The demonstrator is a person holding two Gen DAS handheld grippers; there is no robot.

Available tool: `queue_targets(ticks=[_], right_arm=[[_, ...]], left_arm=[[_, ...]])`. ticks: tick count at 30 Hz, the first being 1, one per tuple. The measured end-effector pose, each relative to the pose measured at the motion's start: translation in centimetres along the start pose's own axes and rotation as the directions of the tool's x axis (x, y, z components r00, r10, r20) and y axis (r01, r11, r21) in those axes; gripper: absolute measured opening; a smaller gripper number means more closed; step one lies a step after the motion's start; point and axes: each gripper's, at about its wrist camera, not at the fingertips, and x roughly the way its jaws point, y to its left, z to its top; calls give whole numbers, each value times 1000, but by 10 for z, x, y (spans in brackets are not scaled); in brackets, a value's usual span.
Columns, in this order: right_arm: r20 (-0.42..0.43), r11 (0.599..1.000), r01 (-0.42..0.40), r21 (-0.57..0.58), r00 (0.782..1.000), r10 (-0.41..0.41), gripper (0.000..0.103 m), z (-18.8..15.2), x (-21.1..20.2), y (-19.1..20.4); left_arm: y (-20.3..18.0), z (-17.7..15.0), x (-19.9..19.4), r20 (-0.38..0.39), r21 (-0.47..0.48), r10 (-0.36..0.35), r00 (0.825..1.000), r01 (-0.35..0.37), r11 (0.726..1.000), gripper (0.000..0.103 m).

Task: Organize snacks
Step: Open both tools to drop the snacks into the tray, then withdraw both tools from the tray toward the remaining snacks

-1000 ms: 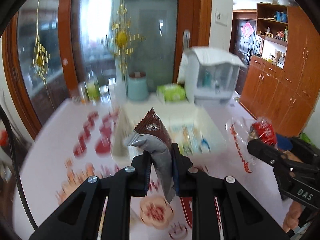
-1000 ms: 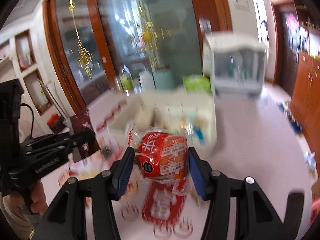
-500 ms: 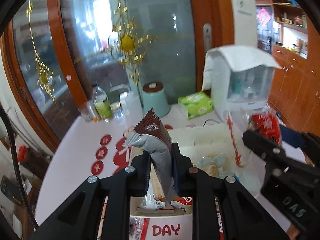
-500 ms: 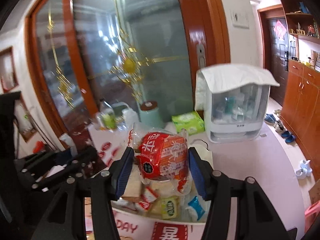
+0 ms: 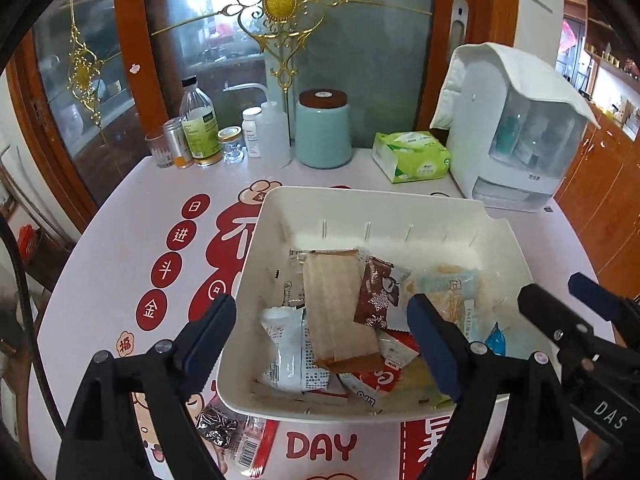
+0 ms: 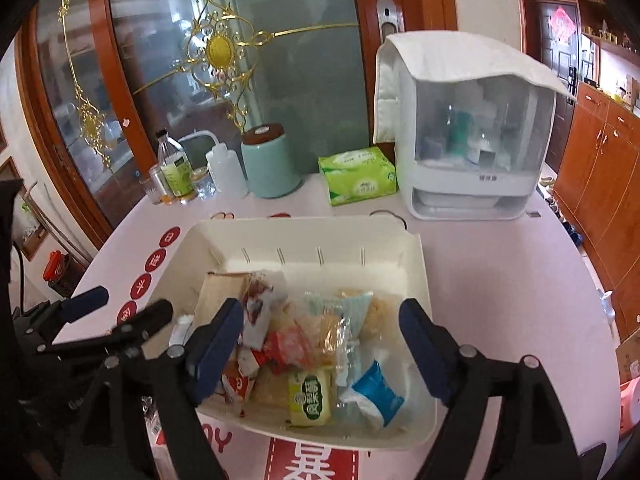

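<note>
Hovering over the white bin (image 5: pixel 372 208) on the counter (image 5: pixel 132 240), I have both the left tongs (image 5: pixel 322 320) and right tongs (image 6: pixel 322 324) spread, jaws just opened, nothing between them; the snacks (image 5: pixel 340 312) lie piled inside the bin, one packet (image 5: pixel 224 428) just outside its near wall.

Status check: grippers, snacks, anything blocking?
Left gripper and right gripper: jaws just opened, nothing between them. Snacks lie in the white bin. One packet sits outside on the table. Nothing blocking.
</note>
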Motion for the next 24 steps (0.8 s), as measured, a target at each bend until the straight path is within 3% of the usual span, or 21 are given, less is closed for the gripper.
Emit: queue_targets(ticks=[12,17,21,24], right_arm=[[2,999,-5,34,1000,5,81,-22,-31,-7],[17,1000,4,13,1000,-4,81,-31,-57,-4],[29,999,13,-30,999,-13,81,-45,-83,2],[33,998,20,-61,999,-18,81,-58,-100,4]], left_arm=[[-23,-30,-54,97,174,18,995,-35,984,87],[-20,-45,-81,121,191,-7,993,-16,981,87],[-17,-65,-110,198,247,-27,980,-23,969,87],[-6,-78,-125,193,218,-40,980,-3,976,87]])
